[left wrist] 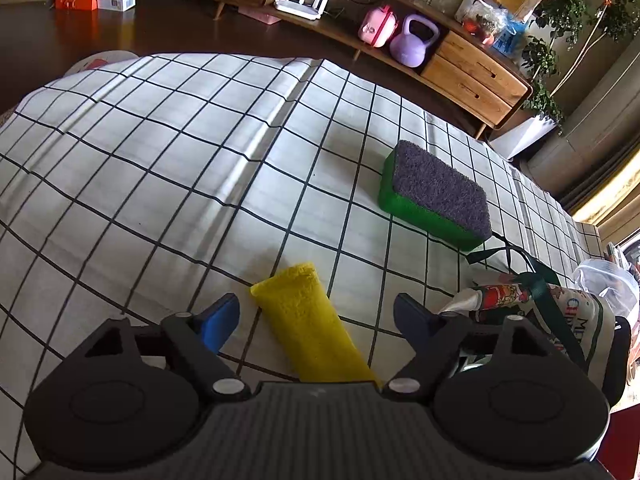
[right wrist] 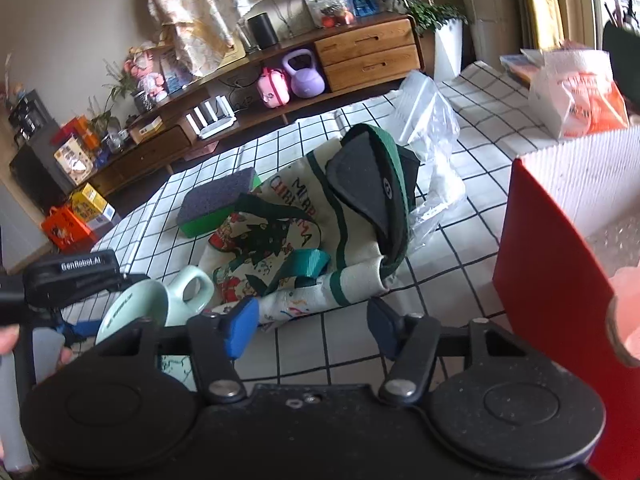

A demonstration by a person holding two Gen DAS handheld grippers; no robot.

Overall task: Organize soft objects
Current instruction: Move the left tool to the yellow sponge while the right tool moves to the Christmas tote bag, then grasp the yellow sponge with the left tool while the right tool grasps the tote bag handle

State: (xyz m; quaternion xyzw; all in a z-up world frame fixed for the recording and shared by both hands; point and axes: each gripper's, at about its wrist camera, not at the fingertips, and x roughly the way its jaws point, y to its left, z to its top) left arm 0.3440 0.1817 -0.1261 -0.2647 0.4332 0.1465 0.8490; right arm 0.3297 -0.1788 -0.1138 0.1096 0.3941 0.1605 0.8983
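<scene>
Left gripper (left wrist: pixel 316 312) fingers wide, straddling yellow cloth (left wrist: pixel 312 328) on near checked surface (left wrist: pixel 160 160), likely for pickup; right gripper (right wrist: pixel 312 326) fingers apart, empty, near printed bag (right wrist: pixel 288 240)

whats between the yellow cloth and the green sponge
Only bare checked tablecloth. In the left wrist view the yellow cloth lies near the camera and the green sponge farther off to the right, with nothing on the stretch between them.

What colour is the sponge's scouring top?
Grey-purple, on a green sponge; clearest in the left wrist view.
</scene>
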